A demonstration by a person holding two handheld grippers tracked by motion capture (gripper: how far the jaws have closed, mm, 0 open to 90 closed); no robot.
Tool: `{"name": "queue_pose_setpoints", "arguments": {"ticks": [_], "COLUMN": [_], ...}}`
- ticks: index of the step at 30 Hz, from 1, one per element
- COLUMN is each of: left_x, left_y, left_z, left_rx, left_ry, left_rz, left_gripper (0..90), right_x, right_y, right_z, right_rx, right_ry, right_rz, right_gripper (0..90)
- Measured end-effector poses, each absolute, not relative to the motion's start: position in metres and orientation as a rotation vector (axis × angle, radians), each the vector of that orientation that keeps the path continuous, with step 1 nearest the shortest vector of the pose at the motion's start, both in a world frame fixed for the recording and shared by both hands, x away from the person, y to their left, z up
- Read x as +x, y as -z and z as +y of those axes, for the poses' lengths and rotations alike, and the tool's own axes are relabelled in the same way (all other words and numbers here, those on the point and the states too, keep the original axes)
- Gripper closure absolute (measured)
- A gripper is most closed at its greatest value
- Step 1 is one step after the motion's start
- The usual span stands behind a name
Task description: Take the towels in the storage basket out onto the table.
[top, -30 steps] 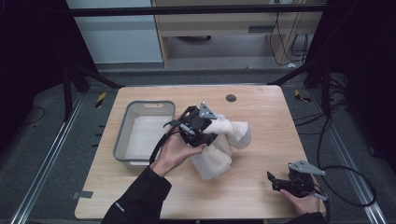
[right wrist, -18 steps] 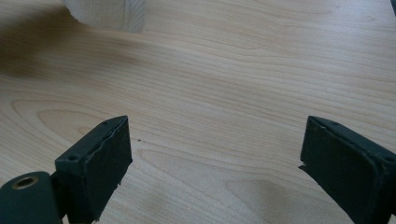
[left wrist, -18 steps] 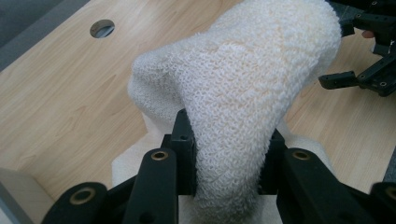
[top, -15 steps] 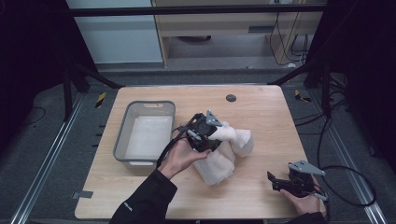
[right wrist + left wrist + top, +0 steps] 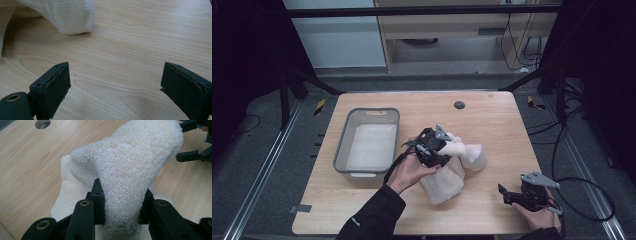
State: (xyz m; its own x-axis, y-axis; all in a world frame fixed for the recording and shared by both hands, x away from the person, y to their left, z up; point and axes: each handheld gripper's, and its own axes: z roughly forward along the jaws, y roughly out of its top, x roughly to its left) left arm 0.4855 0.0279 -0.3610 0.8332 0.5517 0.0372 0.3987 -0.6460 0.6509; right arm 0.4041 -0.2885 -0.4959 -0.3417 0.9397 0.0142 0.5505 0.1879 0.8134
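A white terry towel lies bunched on the middle of the wooden table. My left gripper is shut on a thick fold of the towel, which arches up and away between the jaws. My right gripper rests low near the table's front right, open with nothing between its fingers. In the right gripper view its gripper faces bare wood, and a hemmed edge of the towel lies ahead at the upper left.
A grey plastic bin holding a flat white cloth stands left of the towel. A dark round hole marks the table's far middle. Black cables trail off the right side.
My left gripper has carried the towel fold toward the right and slightly nearer, stretching the bundle across the table. The right gripper has stayed put.
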Motion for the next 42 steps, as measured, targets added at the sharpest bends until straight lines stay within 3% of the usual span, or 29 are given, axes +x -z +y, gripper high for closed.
{"name": "queue_pose_setpoints", "arguments": {"ticks": [21, 34, 42], "left_x": [0.486, 0.483, 0.478], "left_y": [0.387, 0.396, 0.397], "left_z": [0.035, 0.042, 0.051], "left_rx": [2.323, 2.291, 2.258], "left_ry": [-0.295, -0.301, -0.299], "left_rz": [0.69, 0.657, 0.645], "left_gripper": [59.4, 39.8, 32.3], "right_x": [0.404, 0.404, 0.405], "right_y": [0.496, 0.497, 0.497], "right_z": [-0.288, -0.288, -0.288], "right_rx": [1.392, 1.388, 1.395], "right_ry": [-1.022, -1.016, -1.021], "right_rz": [1.977, 1.982, 1.981], "right_gripper": [8.7, 8.3, 7.8]}}
